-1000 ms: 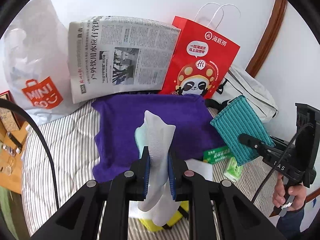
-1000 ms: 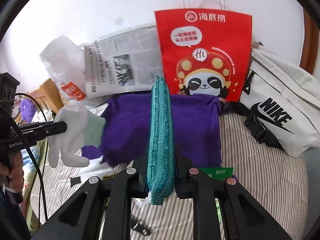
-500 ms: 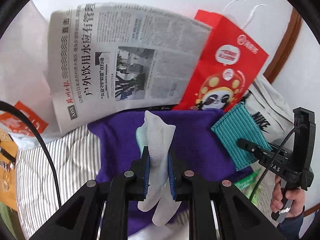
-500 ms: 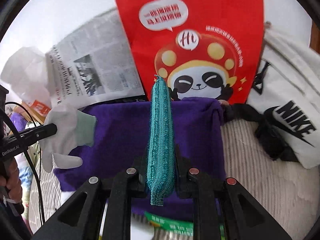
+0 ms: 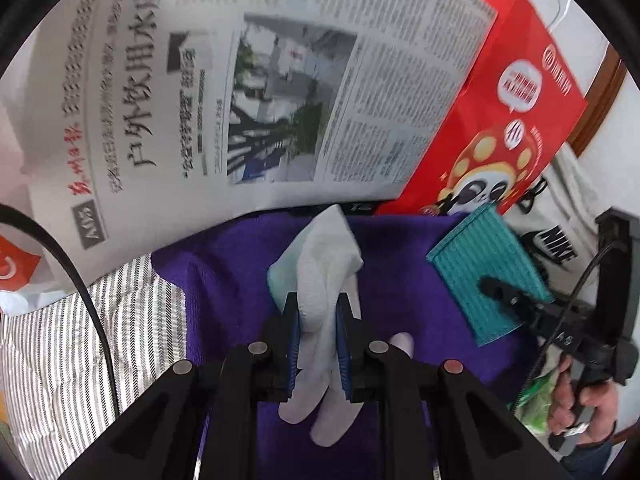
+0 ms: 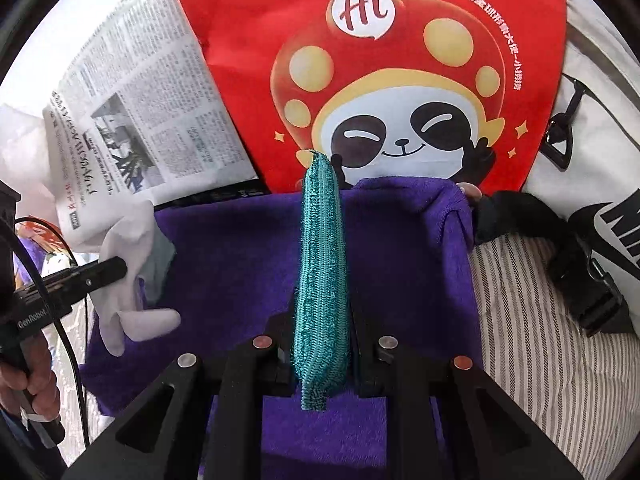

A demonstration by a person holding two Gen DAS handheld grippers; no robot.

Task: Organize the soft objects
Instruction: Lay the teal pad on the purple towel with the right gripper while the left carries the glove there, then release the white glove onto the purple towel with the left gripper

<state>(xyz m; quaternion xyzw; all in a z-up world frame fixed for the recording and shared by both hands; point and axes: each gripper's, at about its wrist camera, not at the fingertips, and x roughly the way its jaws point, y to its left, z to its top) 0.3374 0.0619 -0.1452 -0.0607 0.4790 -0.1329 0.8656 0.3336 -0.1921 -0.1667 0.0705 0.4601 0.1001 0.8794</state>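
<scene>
1. Left wrist view: a white glove [image 5: 320,280] is clamped in the left gripper [image 5: 317,322] jaws, above the purple towel [image 5: 240,264].
2. A teal knitted cloth [image 6: 322,264] is gripped by the right gripper [image 6: 321,328] jaws, above that towel.

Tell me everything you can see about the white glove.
The white glove is soft, thin fabric with a pale green cuff, crumpled and hanging limp. The left tongs pinch it mid-body, cuff end up, fingers drooping below the jaws. It hangs over the purple towel; contact with the towel cannot be told. In the right wrist view it dangles at left.
</scene>
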